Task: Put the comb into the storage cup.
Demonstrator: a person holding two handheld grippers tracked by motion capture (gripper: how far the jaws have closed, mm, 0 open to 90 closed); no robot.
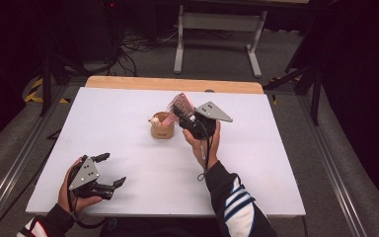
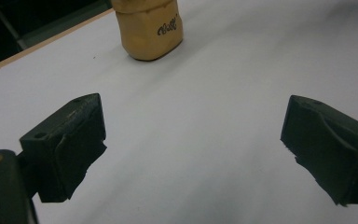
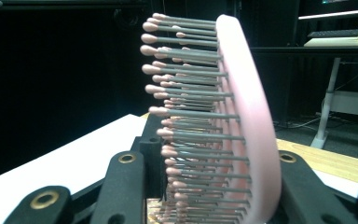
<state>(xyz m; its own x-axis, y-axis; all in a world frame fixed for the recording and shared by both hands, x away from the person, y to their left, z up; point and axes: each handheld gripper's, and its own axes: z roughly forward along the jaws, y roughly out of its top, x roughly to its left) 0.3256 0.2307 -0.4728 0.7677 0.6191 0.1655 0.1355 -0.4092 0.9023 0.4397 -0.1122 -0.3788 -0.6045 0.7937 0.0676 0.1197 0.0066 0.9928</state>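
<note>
Hairbrush (image 3: pixel 242 116) clamped in right gripper (image 1: pixel 185 116) beside cup (image 1: pixel 162 129), mid-table.

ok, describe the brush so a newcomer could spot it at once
On the white table, look mid-table at the tan cup. Just right of it, the right gripper holds the brush above the tabletop. It's the pink thing with rows of grey, pink-tipped bristles.
</note>
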